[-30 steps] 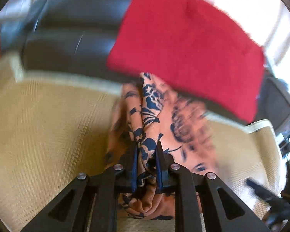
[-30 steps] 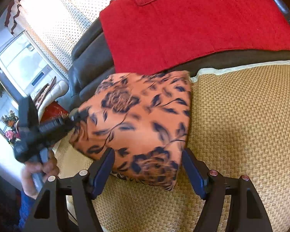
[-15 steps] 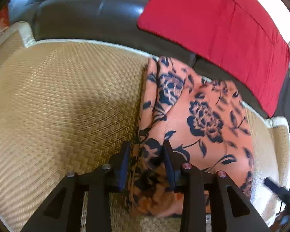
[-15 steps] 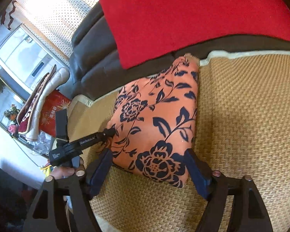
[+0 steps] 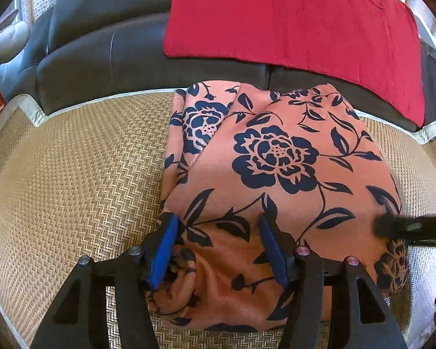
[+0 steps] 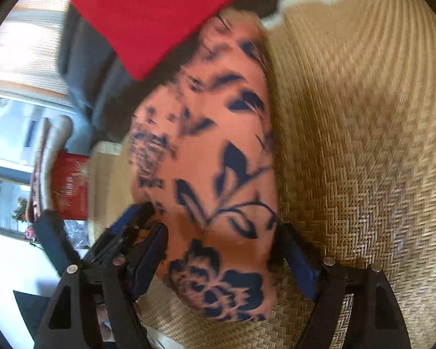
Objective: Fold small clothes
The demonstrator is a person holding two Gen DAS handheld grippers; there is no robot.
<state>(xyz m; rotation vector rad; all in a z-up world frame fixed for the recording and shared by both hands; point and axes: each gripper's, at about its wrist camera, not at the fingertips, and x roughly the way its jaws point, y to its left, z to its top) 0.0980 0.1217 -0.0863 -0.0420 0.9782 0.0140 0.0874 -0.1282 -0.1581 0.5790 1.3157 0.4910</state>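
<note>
An orange garment with a dark blue flower print lies folded on the woven straw mat, its far edge against the sofa back. My left gripper is open, its blue-padded fingers astride the garment's near left corner, which is bunched between them. My right gripper is open over the garment's near right edge; that view is blurred. The right gripper's finger shows in the left wrist view touching the garment's right side. The left gripper's fingers show in the right wrist view.
A red cloth hangs over the dark leather sofa back behind the garment. The mat's white-bound edge runs along the sofa. A red box and a window lie beyond the mat's left end.
My left gripper has opened and let go of the garment's corner. The garment has dropped flat on the mat. My right gripper has swung closer over the right edge, still open.
</note>
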